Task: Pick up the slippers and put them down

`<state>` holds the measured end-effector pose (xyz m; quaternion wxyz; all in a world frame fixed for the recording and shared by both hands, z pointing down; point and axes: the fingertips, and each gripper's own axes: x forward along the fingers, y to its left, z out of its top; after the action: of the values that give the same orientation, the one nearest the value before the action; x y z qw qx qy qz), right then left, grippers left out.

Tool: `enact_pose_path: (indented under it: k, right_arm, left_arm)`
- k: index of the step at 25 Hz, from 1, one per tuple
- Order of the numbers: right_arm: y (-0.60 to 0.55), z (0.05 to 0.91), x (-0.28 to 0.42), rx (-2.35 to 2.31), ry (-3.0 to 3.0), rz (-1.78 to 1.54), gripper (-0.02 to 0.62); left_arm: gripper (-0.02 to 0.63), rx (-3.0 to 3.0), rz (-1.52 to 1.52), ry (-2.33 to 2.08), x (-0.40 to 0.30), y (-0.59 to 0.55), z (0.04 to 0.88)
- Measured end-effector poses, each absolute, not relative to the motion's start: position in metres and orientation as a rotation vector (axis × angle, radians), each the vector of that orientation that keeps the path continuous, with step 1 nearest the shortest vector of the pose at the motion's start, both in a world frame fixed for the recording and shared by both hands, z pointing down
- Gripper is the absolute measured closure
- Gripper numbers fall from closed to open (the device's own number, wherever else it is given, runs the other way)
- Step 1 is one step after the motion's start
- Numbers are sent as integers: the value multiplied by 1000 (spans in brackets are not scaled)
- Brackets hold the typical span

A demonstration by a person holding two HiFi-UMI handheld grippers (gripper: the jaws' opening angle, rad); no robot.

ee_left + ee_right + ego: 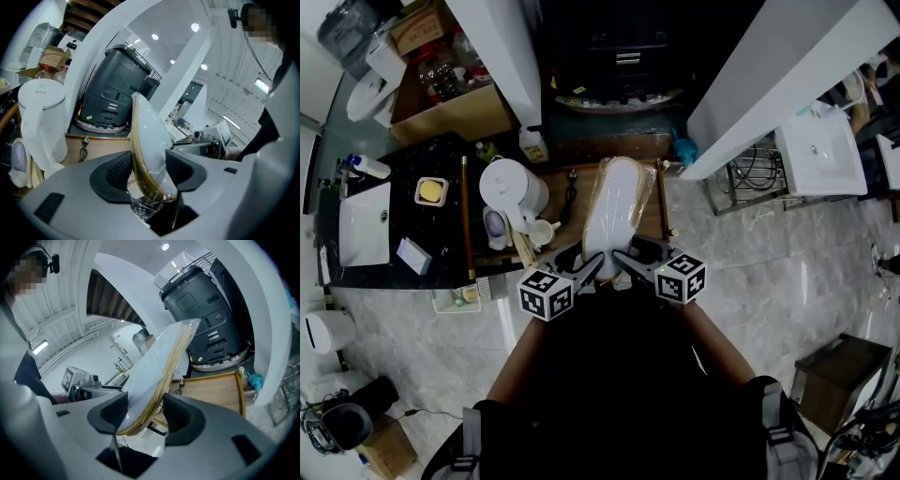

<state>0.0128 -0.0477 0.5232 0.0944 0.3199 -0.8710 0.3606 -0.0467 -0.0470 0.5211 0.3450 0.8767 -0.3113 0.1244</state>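
A pair of white slippers with tan soles, sealed in a clear plastic bag [619,208], is held up on edge over the wooden table [555,178]. Both grippers hold its near end. My left gripper [589,270] is shut on the pack from the left. In the left gripper view the bag [146,140] stands between the two black pads [115,174], which touch it on both sides. My right gripper [623,262] is shut on it from the right. In the right gripper view the slippers [157,373] slant up between the pads [180,416].
A white kettle [514,192] stands at the table's left, with a plug and cable [570,192] beside it. A black machine [619,56] sits behind the table. A dark counter with a white sink [366,225] lies at left, and another sink [820,155] at right.
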Motion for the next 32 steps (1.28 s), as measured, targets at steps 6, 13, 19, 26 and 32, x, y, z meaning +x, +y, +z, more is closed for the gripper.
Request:
enact_pose_path:
  k: [6,13,19,26,32]
  right_arm:
    - [-46,524,13,950,-2587,1078,356]
    - [-43,526,14,950,-2579,1091,356]
    - [-40,535,17,951,-2555,1110,354]
    - [-36,555,21,939,-2491,1140,356]
    - [-37,581,24,896,-2417,1161,356]
  left_arm:
    - [377,2280,327,-808,-46,-45,521]
    - [377,2275,337,-805,-46,-43,525]
    - [377,2260,347,-792,-43,-39,533]
    - [377,2199,372,-774,-38,-35,557]
    - [377,2148,423,-770,-35,-36,583]
